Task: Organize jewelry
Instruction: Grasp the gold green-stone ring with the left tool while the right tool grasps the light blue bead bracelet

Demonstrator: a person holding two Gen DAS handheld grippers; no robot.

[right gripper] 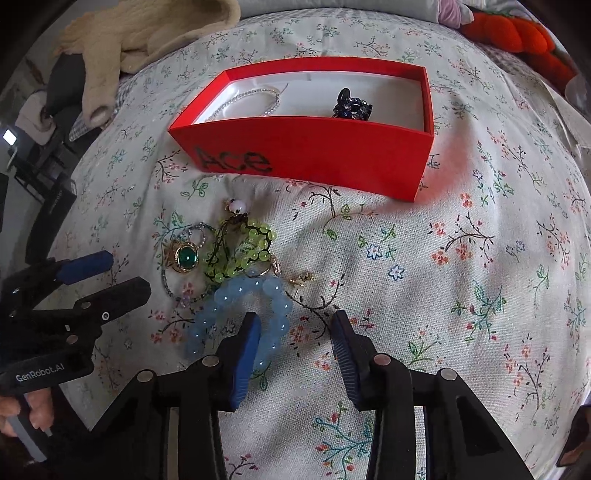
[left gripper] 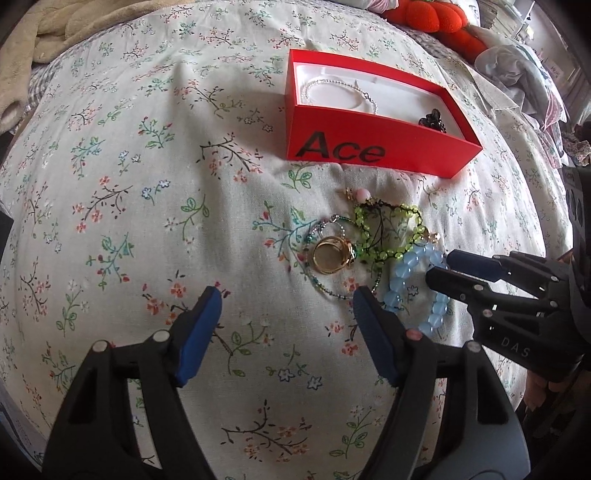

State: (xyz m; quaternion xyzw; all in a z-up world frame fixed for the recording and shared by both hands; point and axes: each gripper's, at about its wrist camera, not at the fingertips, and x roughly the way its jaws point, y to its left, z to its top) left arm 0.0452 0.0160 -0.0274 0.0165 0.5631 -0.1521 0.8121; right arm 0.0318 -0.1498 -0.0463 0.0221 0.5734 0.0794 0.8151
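Note:
A red "Ace" box (left gripper: pixel 369 149) (right gripper: pixel 314 155) lies on the floral bedspread and holds a pearl bracelet (left gripper: pixel 340 90) (right gripper: pixel 251 98) and a dark jewelled ring (left gripper: pixel 432 120) (right gripper: pixel 352 105). In front of it lies a pile: a gold ring with a green stone (left gripper: pixel 332 254) (right gripper: pixel 184 256), a green bead bracelet (left gripper: pixel 391 229) (right gripper: pixel 240 251), a light blue bead bracelet (left gripper: pixel 413 284) (right gripper: pixel 240 306) and a thin beaded chain. My left gripper (left gripper: pixel 288 299) (right gripper: pixel 122 273) is open beside the gold ring. My right gripper (right gripper: pixel 295 323) (left gripper: pixel 439 266) is open, one finger inside the blue bracelet's loop.
A small gold earring (right gripper: pixel 303 278) lies right of the pile. A beige knit garment (right gripper: pixel 140 33) lies at the far left of the bed, an orange plush (left gripper: pixel 439 22) at the far right, with clutter beyond the right edge.

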